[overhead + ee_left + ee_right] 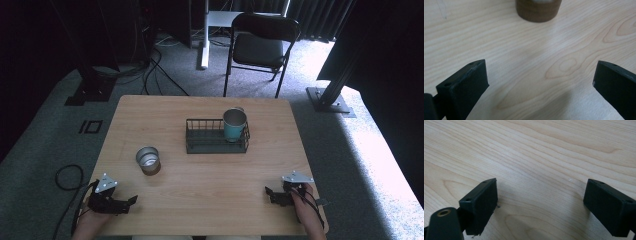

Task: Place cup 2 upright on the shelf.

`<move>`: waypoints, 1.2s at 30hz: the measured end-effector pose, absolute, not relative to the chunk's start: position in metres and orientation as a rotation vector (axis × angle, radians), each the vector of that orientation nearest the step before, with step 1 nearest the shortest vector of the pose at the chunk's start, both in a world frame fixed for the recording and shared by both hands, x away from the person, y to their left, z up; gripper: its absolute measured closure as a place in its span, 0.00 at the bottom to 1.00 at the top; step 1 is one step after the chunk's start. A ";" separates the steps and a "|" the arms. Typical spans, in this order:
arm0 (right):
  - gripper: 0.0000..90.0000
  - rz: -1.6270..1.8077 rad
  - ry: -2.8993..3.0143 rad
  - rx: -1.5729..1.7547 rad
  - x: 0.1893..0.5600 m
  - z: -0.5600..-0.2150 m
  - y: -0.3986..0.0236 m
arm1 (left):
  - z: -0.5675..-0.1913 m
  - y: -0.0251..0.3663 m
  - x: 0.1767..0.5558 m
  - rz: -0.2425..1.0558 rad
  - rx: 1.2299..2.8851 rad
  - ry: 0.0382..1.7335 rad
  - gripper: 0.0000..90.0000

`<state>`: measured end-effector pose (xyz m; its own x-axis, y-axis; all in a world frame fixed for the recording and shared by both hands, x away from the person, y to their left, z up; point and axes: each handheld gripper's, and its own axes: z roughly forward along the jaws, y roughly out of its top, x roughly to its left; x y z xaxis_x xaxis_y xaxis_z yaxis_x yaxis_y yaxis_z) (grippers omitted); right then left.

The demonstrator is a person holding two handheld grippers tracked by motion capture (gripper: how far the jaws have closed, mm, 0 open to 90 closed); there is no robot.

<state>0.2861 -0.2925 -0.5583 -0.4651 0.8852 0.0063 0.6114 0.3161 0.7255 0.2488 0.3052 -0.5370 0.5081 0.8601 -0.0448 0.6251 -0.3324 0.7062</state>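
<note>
A black folding chair stands on the grey carpet beyond the wooden table. Dark cables trail near a white desk leg.

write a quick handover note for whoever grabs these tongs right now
Left tongs: open, holding nothing, low at the near left corner of the table, pointed toward the brown cup.
Right tongs: open, holding nothing, low at the near right corner.
Brown cup: upright on the table, left of the rack, apart from it.
Teal cup: upright in the right end of the rack.
Done: one cup is racked.
Left: probably the brown cup goes into the rack too; the left tongs are nearest, and nothing is gripped yet.
</note>
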 end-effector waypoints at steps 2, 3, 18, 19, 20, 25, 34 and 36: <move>0.13 0.948 2.195 1.330 0.286 -0.558 -0.293 | -0.533 0.304 0.251 0.466 2.072 1.195 0.00; 0.13 0.948 2.194 1.330 0.286 -0.558 -0.293 | -0.531 0.303 0.252 0.465 2.059 1.189 0.00; 0.13 0.949 2.196 1.327 0.286 -0.558 -0.292 | -0.516 0.285 0.267 0.520 2.021 1.139 0.00; 0.13 0.949 2.196 1.328 0.286 -0.558 -0.292 | -0.516 0.285 0.267 0.520 2.021 1.139 0.00; 0.13 0.949 2.196 1.327 0.286 -0.558 -0.292 | -0.516 0.285 0.267 0.520 2.015 1.141 0.00; 0.13 0.949 2.196 1.327 0.286 -0.558 -0.292 | -0.512 0.282 0.274 0.514 1.979 1.136 0.00; 0.13 0.950 2.197 1.327 0.286 -0.558 -0.292 | -0.507 0.276 0.285 0.535 1.955 1.111 0.00; 0.13 0.950 2.197 1.328 0.286 -0.558 -0.292 | -0.505 0.275 0.288 0.537 1.948 1.106 0.00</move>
<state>0.2857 -0.2922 -0.5583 -0.4674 0.8840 0.0070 0.6108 0.3172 0.7255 0.2882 0.2751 -0.5055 0.5245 0.8510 -0.0276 0.5042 -0.2843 0.8154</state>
